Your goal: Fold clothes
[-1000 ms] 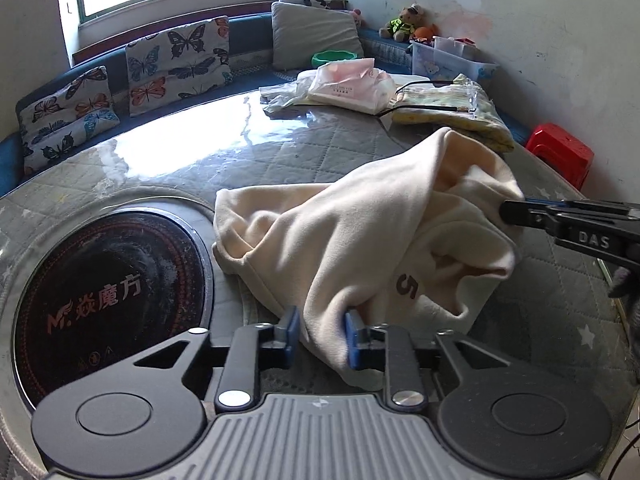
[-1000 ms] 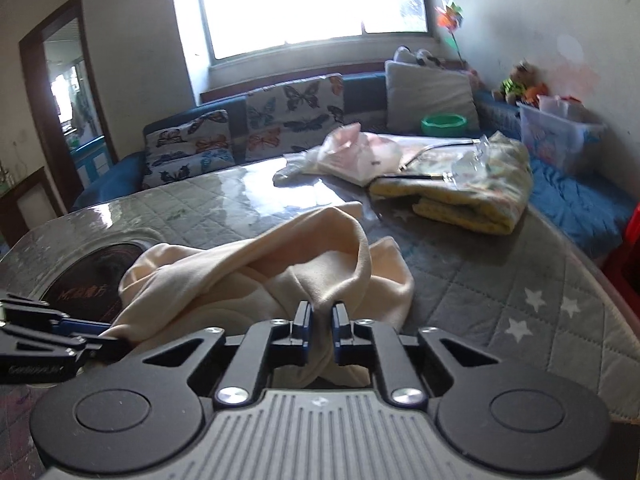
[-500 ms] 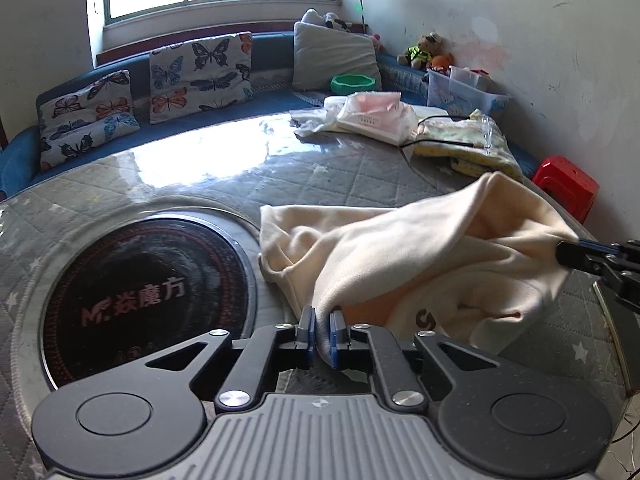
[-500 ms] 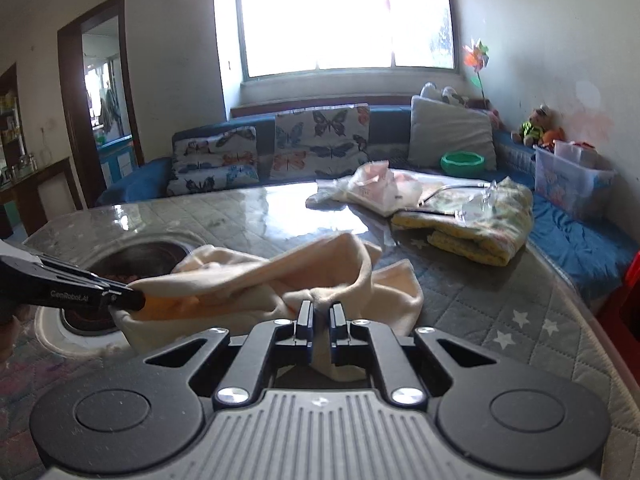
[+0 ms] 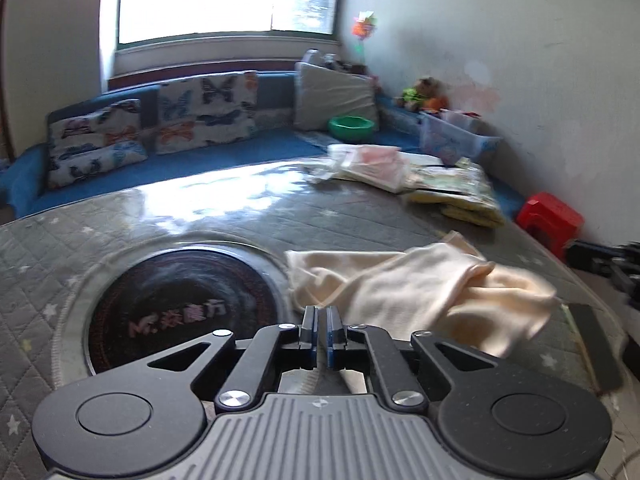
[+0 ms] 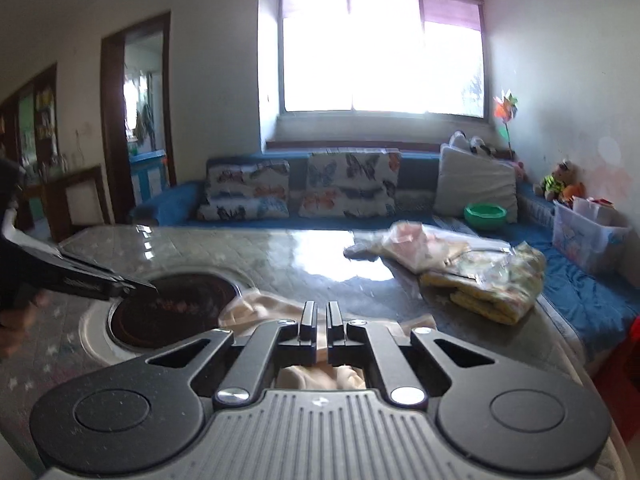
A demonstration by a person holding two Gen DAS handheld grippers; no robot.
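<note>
My left gripper [image 5: 321, 316] has its fingers drawn in to a narrow slit, and a strip of the cream garment [image 5: 420, 292] shows behind the tips and under them, so I read it as pinching an edge of the cloth, though the pinch itself is hidden by the fingers. From there the garment runs off to the right in a loose, rumpled band and droops at its far end, lying on the grey quilted table [image 5: 240, 216]. Just left of it is the round dark hotplate [image 5: 180, 304] set into the table, with red lettering on it.

My right gripper [image 6: 321, 314] is also nearly closed, with only a thin gap between the fingers. Cream cloth sits bunched right below the fingers and a fold of the garment [image 6: 260, 304] rises just beyond them on the left; I cannot tell whether any of it is actually clamped. In this view the left gripper [image 6: 136, 286] reaches in from the left edge over the hotplate [image 6: 172, 304].

Further back on the table lie a clear bag [image 6: 412, 248] of pinkish things and, beside it, a folded yellow blanket [image 6: 492, 284]. Beyond the table are a blue sofa [image 5: 224, 156] with butterfly cushions [image 6: 352, 184], a green bowl [image 6: 486, 216], and a red stool [image 5: 550, 220] by the wall.
</note>
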